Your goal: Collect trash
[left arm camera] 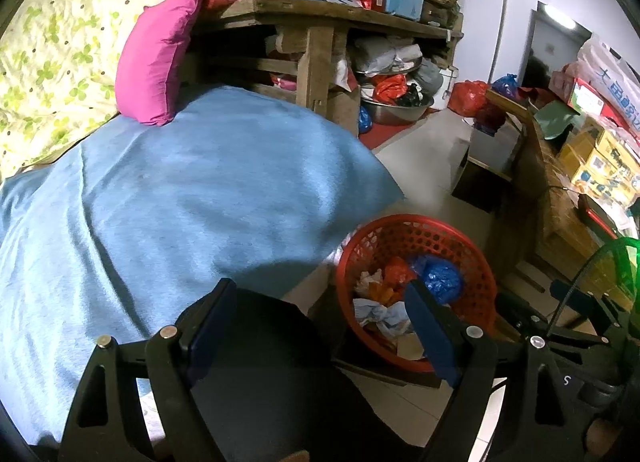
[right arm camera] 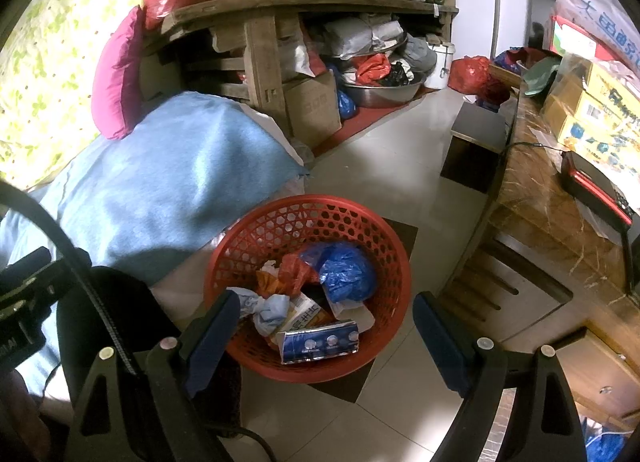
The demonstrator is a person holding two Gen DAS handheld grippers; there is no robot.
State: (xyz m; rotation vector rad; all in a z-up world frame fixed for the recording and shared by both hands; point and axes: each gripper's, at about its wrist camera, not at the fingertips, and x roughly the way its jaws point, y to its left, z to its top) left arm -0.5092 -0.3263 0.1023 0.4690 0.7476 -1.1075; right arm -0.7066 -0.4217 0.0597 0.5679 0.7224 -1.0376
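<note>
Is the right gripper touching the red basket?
Cannot tell. In the right wrist view the right gripper stands open and one finger overlaps the red basket rim.

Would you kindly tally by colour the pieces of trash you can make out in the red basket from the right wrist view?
In the red basket, as far as the pile shows:
Blue plastic bag: 1
Red plastic bag: 1
Pale blue crumpled wad: 1
Blue-and-white carton: 1
Orange wrapper: 1
Total: 5; more pieces may lie hidden underneath.
</note>
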